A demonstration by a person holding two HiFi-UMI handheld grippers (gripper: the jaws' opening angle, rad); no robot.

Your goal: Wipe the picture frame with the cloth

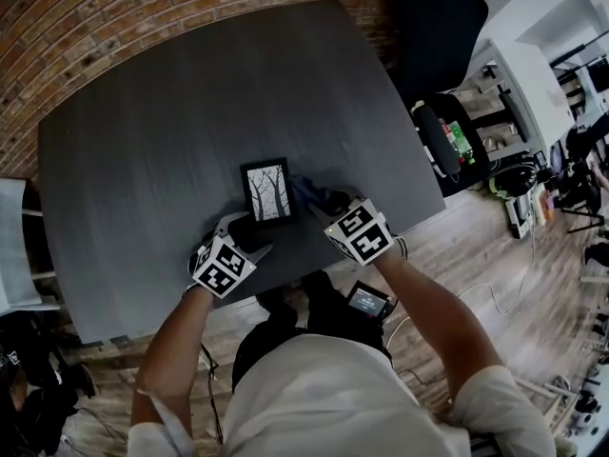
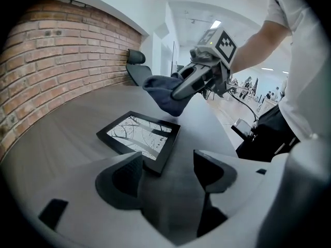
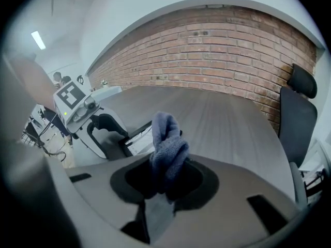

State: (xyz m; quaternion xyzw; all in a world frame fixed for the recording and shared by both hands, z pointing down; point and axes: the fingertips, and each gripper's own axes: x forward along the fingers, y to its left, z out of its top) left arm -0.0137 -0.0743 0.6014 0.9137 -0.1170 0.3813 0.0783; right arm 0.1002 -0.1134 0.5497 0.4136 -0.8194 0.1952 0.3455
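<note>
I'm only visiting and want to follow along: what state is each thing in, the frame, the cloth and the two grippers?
picture frame: lying flat on the table, picture side up, not gripped.
cloth: bunched, pinched in the right gripper, beside the frame.
left gripper: open, nothing between its jaws, at the frame's near corner.
right gripper: shut on the cloth.

blue cloth (image 3: pixel 166 148), black picture frame (image 1: pixel 267 191), grey table (image 1: pixel 171 141)
</note>
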